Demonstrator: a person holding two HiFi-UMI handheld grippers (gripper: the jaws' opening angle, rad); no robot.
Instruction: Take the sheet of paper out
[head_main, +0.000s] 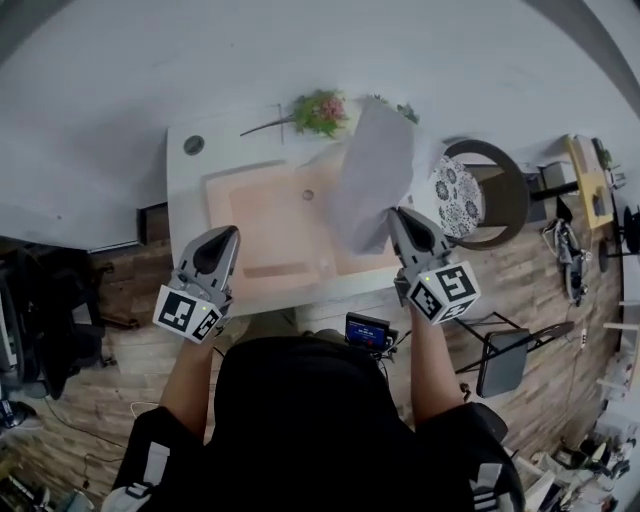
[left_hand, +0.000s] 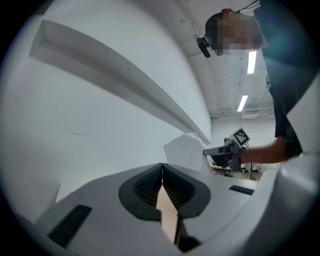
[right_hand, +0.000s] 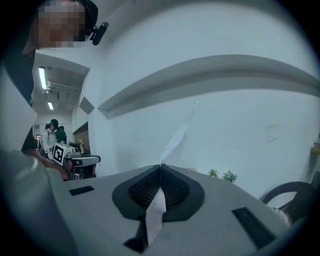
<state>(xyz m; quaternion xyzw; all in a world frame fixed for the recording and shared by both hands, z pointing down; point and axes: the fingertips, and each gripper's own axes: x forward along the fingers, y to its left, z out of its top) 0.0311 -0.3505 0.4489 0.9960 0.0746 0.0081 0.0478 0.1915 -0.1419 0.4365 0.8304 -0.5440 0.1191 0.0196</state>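
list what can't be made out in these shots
- Head view: whether the sheet of paper is clear of the peach folder; they overlap.
- Right gripper view: the sheet's faces; it stands edge-on in the right claw.
- Left gripper view: the folder beyond the strip in the left claw; the claw's body hides it.

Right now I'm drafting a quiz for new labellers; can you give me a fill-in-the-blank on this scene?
1. The left gripper is shut on the peach folder; the sheet of paper is pinched by the ____ one.
2. Flowers sit at the table's ____ edge, opposite the person.
3. A ____ with a patterned cushion stands beside the table.
Missing words: right; far; chair.
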